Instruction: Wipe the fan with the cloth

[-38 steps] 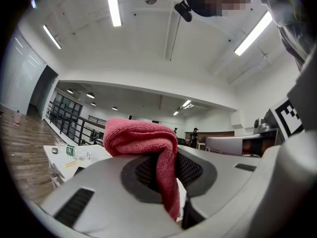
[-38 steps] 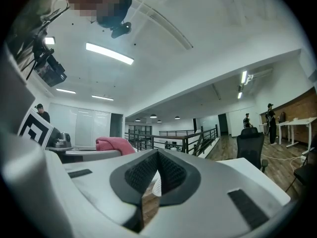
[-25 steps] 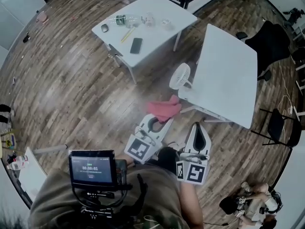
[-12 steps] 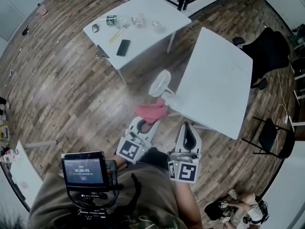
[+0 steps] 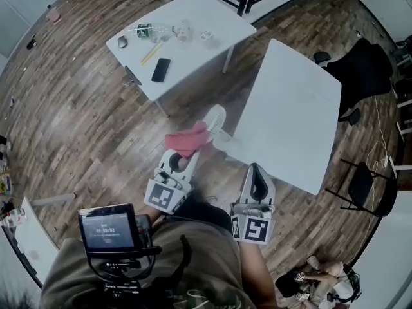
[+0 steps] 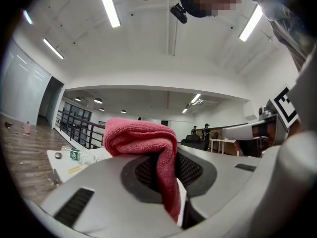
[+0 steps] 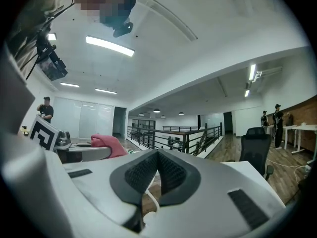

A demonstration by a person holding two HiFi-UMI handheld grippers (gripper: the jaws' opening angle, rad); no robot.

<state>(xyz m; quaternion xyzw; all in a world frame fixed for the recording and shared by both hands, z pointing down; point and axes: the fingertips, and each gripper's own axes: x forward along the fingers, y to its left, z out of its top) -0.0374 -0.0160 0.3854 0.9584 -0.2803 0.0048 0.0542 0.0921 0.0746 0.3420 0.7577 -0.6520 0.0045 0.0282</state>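
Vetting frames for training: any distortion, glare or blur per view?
Head view: strong fisheye, wood floor planks bow, corners dark. Left gripper view: ceiling strip lights blown out, pink cloth sharp up close. Right gripper view: fisheye, black corners, ceiling light glares.

shirt (image 5: 219, 269): olive-brown | left claw (image 5: 188, 156): white, checker-marked cube (image 5: 162, 197) | right claw (image 5: 257, 169): white, dark ribbed pads (image 7: 173, 173)

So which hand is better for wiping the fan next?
Left. The left gripper has its jaws shut on the pink cloth, right beside the white fan. The right gripper is shut, empty and farther from the fan.
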